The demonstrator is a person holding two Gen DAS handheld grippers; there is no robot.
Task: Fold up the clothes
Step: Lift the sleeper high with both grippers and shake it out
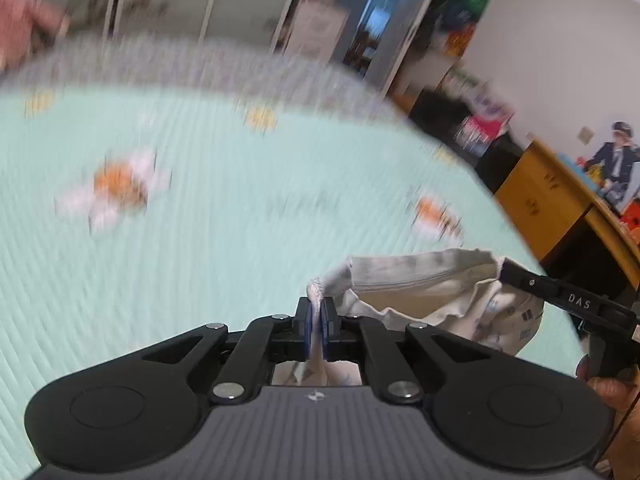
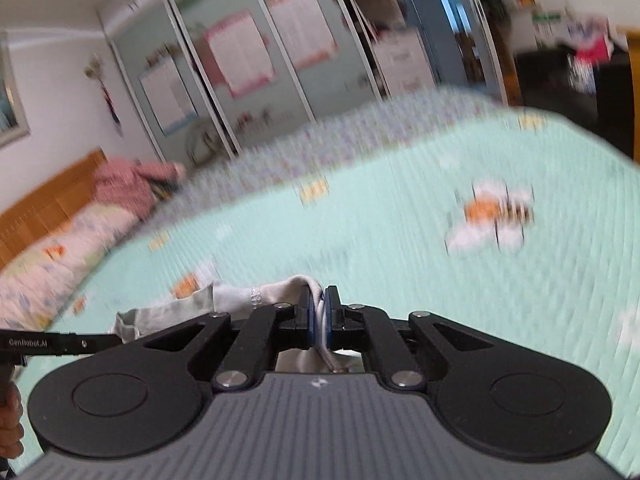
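Note:
A small cream and grey garment (image 1: 432, 296) hangs between both grippers above the mint-green bed cover (image 1: 200, 220). My left gripper (image 1: 317, 304) is shut on one edge of the garment. The other gripper's finger (image 1: 560, 296) grips the garment's far edge at the right of the left wrist view. My right gripper (image 2: 318, 304) is shut on the garment's other edge (image 2: 240, 300), and cloth trails to the left toward the left gripper's finger (image 2: 60, 343). The frames are blurred by motion.
The bed cover (image 2: 400, 220) has orange and white flower prints (image 2: 492, 216). A pink cloth pile (image 2: 128, 188) lies by the wooden headboard (image 2: 44, 204). Mirrored wardrobe doors (image 2: 260, 60) stand behind the bed. A wooden desk (image 1: 552, 200) is to the right.

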